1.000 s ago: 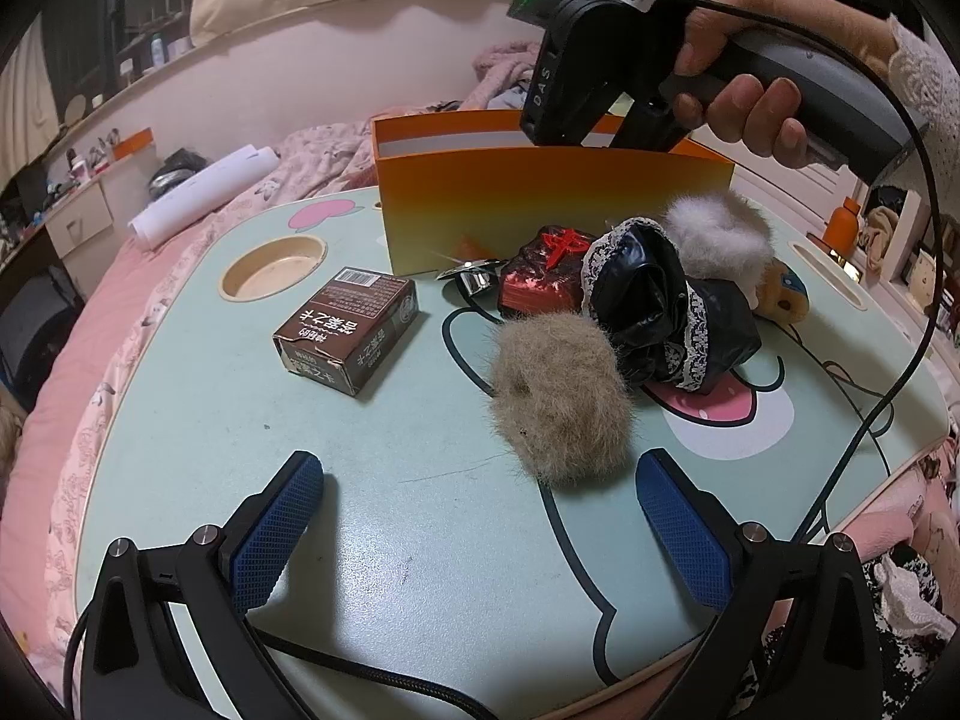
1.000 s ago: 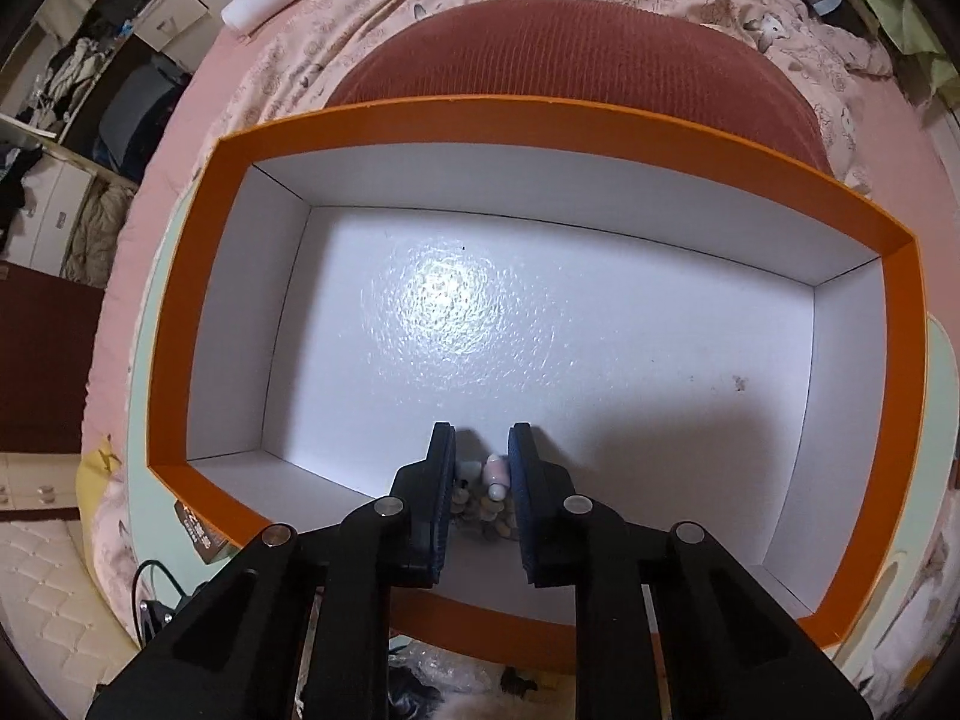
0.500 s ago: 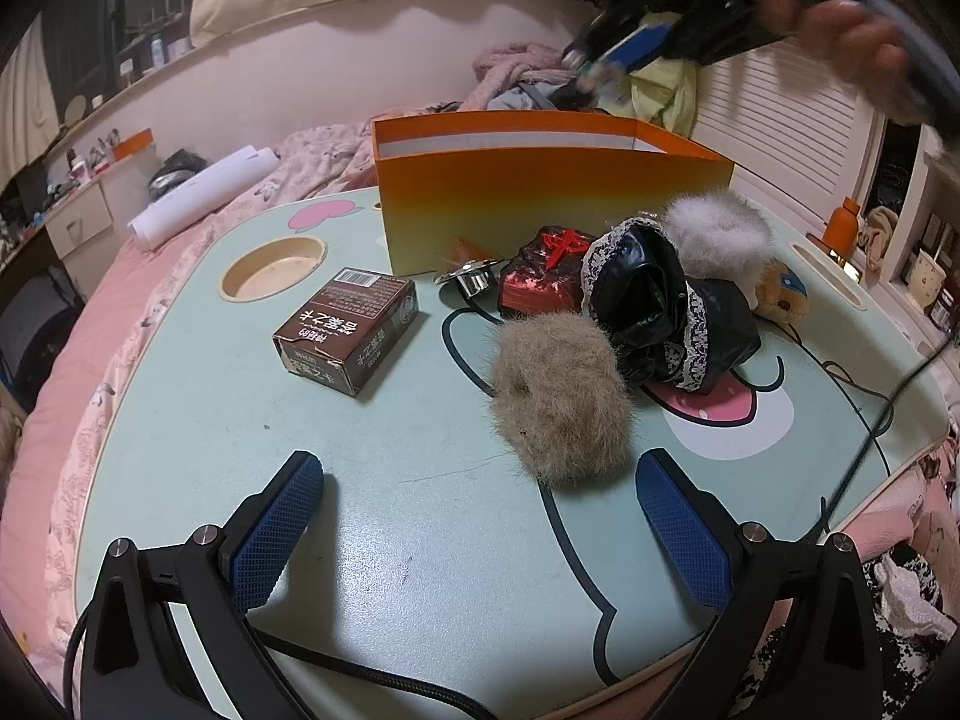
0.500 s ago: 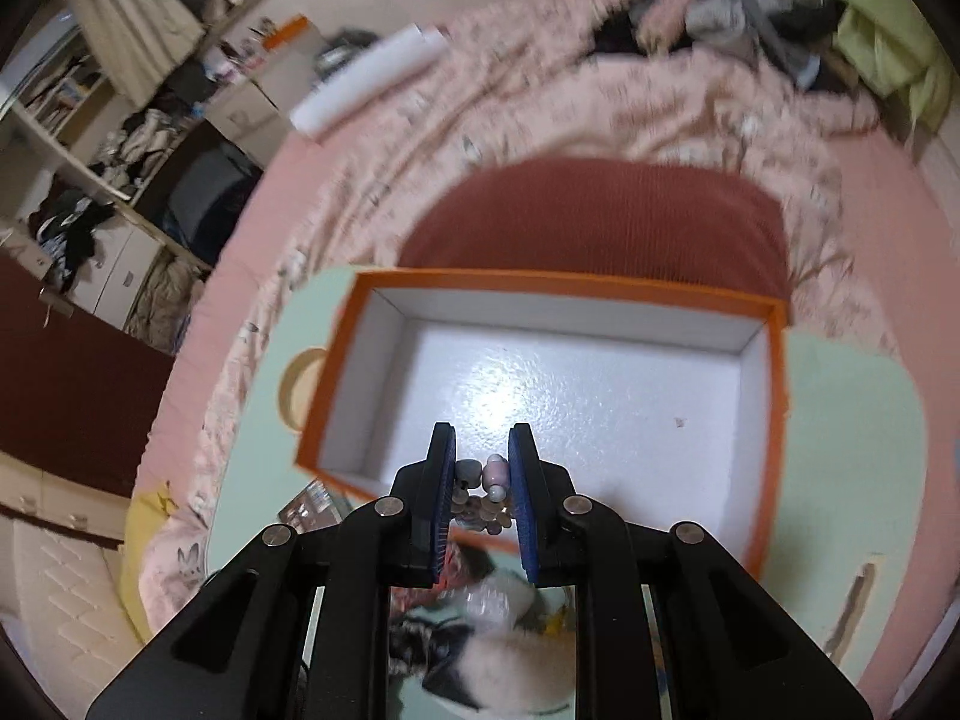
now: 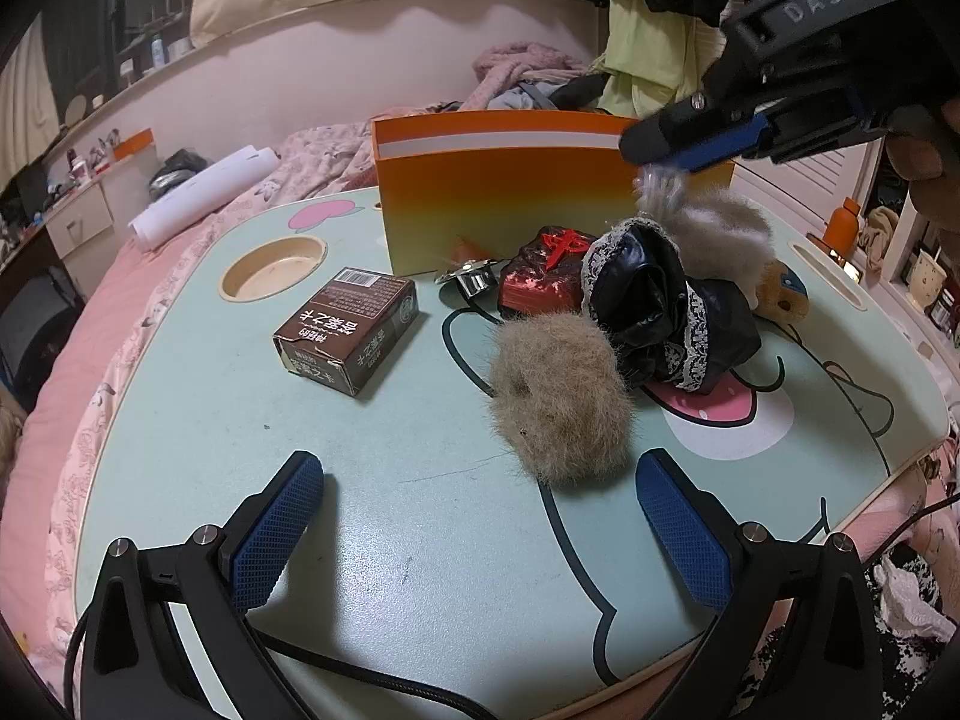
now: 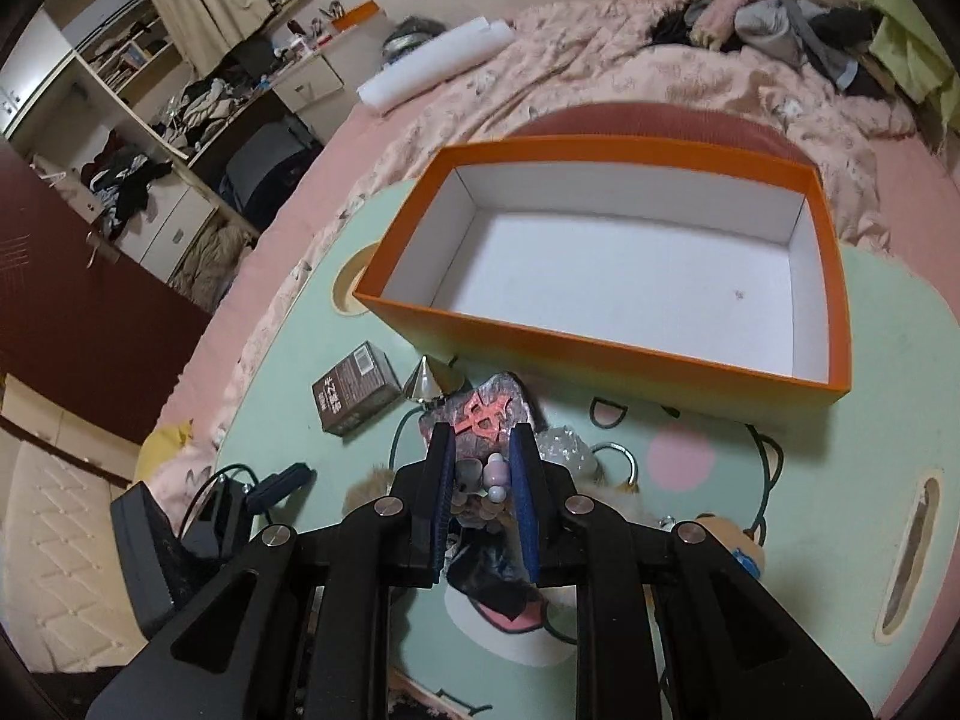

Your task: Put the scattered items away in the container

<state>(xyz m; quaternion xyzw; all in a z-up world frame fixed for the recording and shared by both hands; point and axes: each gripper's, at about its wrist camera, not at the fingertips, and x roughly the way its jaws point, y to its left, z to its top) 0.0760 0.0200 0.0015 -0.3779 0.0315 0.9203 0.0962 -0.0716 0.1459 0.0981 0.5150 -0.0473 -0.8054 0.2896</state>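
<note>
The orange box (image 5: 510, 210) with a white inside stands at the back of the mint table; the right wrist view shows its inside (image 6: 624, 276) with nothing in it. In front of it lie a brown carton (image 5: 351, 327), a beige fur ball (image 5: 558, 402), a black lace-trimmed bundle (image 5: 660, 312), a red wrapped item (image 5: 540, 279), a silver piece (image 5: 471, 279) and a grey fur ball (image 5: 720, 228). My left gripper (image 5: 480, 534) is open and empty, low near the beige fur ball. My right gripper (image 6: 480, 480) is shut on a small beaded trinket (image 6: 495, 477), held above the scattered pile in front of the box.
A round cup recess (image 5: 273, 267) is set in the table's left. A small plush toy (image 5: 780, 294) lies at the right. A white paper roll (image 5: 204, 195) lies on the pink bed behind. The table's near edge runs just below my left gripper.
My right gripper rose out of the box and drew back over the pile, still shut on the beaded trinket. My left gripper has not moved.
</note>
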